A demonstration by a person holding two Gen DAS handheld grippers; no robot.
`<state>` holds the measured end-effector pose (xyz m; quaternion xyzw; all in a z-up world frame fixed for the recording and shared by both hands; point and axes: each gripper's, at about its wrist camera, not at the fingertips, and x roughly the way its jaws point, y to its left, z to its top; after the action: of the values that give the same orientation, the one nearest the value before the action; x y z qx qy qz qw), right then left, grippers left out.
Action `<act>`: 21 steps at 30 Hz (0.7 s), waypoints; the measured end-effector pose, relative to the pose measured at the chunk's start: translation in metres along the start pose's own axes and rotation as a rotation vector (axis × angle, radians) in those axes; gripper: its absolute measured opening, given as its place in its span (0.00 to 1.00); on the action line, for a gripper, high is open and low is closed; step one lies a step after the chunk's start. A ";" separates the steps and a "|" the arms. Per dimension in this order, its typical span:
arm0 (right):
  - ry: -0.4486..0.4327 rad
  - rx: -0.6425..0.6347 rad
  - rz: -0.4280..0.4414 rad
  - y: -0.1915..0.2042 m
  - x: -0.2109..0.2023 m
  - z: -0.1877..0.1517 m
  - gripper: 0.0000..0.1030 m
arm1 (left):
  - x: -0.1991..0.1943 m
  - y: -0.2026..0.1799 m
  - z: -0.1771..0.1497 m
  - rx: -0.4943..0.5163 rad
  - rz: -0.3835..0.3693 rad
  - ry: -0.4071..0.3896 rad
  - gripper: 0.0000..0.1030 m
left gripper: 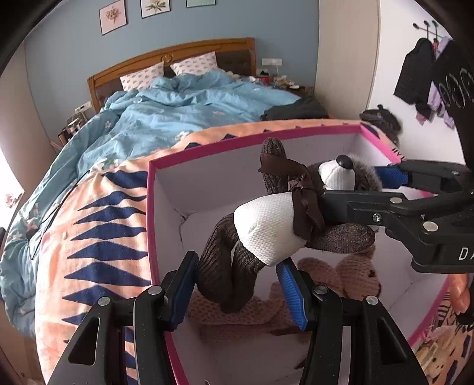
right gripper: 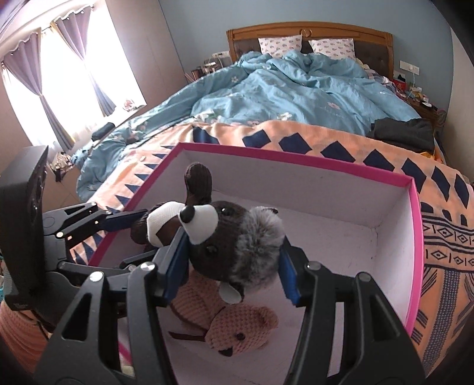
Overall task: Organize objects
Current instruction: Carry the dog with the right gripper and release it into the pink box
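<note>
Bed (right gripper: pixel 296 97) beyond my tongs; pink box (right gripper: pixel 416 237) below them, holding a pink bear (right gripper: pixel 237 328). My right tongs (right gripper: pixel 234 266) are closed on the brown toy's (right gripper: pixel 225 237) head; my left tongs (left gripper: pixel 237 284) are closed on its legs, suspending it over the box.

A lived-in home bedroom: a wooden-headboard bed (right gripper: pixel 308 32) carried two patterned pillows (right gripper: pixel 280 44), a rumpled blue duvet (right gripper: pixel 296 88) and an orange blanket (left gripper: pixel 97 225), while framed prints (left gripper: pixel 112 16), purple curtains (right gripper: pixel 20 74) and hung clothes (left gripper: pixel 414 71) lined the walls.
</note>
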<state>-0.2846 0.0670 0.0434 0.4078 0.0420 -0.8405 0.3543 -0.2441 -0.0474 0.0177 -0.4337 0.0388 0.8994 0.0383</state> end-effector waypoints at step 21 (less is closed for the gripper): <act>-0.054 0.027 0.016 0.007 -0.041 -0.036 0.64 | -0.077 0.010 -0.030 -0.063 -0.069 -0.254 0.85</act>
<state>-0.2394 0.0978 0.0503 0.3899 0.0179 -0.8488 0.3567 -0.1738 -0.0633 0.0602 -0.3184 -0.0097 0.9460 0.0601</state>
